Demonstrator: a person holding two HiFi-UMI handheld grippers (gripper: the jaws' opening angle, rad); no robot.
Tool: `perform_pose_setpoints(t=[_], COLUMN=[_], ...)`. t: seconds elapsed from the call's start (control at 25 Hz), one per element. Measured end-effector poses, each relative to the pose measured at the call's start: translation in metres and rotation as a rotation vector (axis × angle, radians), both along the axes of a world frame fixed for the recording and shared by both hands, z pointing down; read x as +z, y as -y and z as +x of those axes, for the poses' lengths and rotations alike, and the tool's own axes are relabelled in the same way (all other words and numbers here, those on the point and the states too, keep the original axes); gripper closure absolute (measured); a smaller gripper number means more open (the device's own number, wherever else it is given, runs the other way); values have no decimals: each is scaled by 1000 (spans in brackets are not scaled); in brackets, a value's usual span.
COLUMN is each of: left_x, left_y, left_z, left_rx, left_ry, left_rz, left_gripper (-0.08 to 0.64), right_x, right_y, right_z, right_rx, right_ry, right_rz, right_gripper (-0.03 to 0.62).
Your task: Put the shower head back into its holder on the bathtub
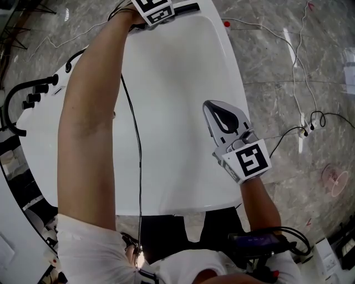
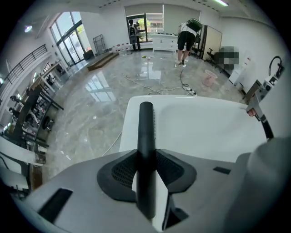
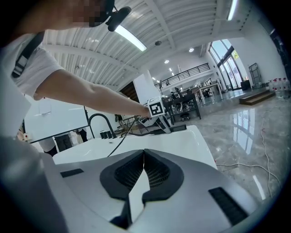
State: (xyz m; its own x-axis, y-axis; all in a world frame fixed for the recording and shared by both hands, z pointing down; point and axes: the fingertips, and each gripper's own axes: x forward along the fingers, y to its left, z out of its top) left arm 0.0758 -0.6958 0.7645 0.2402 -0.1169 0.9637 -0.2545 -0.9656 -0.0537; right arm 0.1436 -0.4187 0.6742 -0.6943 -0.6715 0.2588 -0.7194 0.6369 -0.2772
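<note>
— What's happening over the white bathtub [image 1: 166, 83]?
— The right gripper [image 3: 144, 154] is hovering above it, its jaws pressing together on nothing.
— And the left gripper [image 2: 146, 157]?
— It's pinching the black shower head [image 2: 146, 123] at the tub's far rim.

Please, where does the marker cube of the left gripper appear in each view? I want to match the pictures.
Head view: the cube is at the top edge, left of centre, over the far end of the tub.
Left gripper view: not in it.
Right gripper view: just above centre, over the tub's far rim.
Shared landmark: the white tub, seen in all three views.
</note>
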Motion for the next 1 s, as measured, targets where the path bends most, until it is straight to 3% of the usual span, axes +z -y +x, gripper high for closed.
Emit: perform_pose_setpoints(t=[0.16, 0.24, 0.4, 0.64, 0.84, 1.0], left_x=[-2, -8, -36, -116, -211, -275], left_y=[-3, -8, -13, -14, -14, -25], left_z=[0, -1, -2, -19, -63, -115], left_rx=[21, 16, -38, -136, -264, -384], left_ry=[26, 0, -134, -334, -479, -541], left_rz=[77, 106, 204, 452, 655, 749], left_gripper=[425, 425, 425, 425, 425, 425], right_x=[-1, 0, -3, -20, -43, -63], right_y=[-9, -16, -26, -32, -38, -52], right_z=[1, 2, 2, -6, -23, -44], right_rx=[0, 4, 23, 21, -5, -44], right_ry=[1, 9, 30, 23, 38, 61], right_rz=[-9, -26, -72, -61, -63, -88], right_gripper=[580, 580, 580, 580, 580, 580])
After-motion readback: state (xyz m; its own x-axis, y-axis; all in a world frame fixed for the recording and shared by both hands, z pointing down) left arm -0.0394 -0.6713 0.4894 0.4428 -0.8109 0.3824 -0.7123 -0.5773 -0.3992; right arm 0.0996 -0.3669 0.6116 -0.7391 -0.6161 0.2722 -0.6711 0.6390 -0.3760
